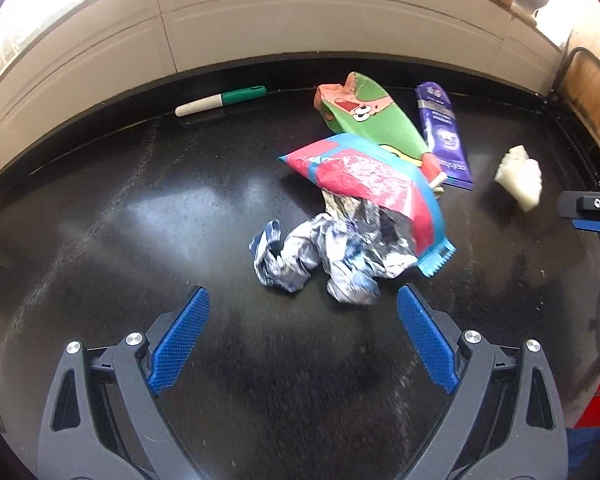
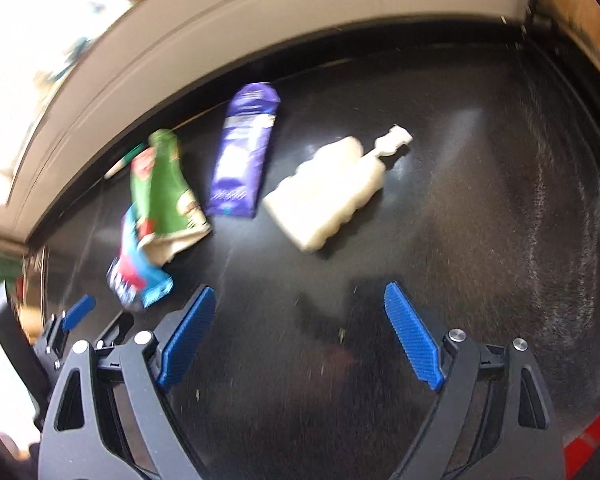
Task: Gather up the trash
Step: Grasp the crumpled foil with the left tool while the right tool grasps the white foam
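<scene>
Both tongs are spread wide with nothing gripped yet: left tongs are hung over the crumpled foil wrapper on the black table, right tongs are aimed at the white plastic bottle, probably so each gets straddled.

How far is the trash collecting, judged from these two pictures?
Nothing looks collected. Both grippers, left gripper and right gripper, are open and empty. Still on the black table: crumpled silver-blue foil wrapper, red-and-blue bag, green cartoon packet, purple pouch, white ridged plastic piece.
</scene>
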Motion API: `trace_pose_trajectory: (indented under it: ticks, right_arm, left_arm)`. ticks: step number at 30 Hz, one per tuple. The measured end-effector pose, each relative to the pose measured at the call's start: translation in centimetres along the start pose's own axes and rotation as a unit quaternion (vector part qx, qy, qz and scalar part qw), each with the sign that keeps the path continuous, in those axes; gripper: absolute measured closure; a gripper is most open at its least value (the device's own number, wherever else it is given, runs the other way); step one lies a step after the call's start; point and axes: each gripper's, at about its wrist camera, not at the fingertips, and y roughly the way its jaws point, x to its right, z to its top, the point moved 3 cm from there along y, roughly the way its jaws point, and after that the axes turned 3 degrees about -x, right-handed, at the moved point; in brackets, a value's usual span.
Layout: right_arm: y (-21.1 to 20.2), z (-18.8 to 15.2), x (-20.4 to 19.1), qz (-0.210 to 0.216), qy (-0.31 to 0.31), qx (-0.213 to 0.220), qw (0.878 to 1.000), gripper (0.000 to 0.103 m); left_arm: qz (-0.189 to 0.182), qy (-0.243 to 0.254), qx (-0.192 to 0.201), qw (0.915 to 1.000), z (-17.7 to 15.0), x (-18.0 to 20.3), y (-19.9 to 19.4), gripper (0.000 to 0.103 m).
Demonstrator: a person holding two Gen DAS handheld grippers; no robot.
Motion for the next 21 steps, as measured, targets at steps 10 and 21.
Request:
trace_pose_trajectory:
  ticks: [10, 21]
  right_arm:
    - [4.8, 4.8, 0.4, -0.032, 0.043, -0.016, 0.998, 0.018]
    - [1.9, 3.5, -0.4, -0.034, -0.015, 0.022, 0.999, 0.071]
  left_arm:
    - [-0.018, -0.015, -0.015, 0.9996, 1.8, -1.4, 3.3, 0.012]
    - [-0.035, -0.028, -0.005, 0.999, 0.9, -1.1, 0.3, 0.064]
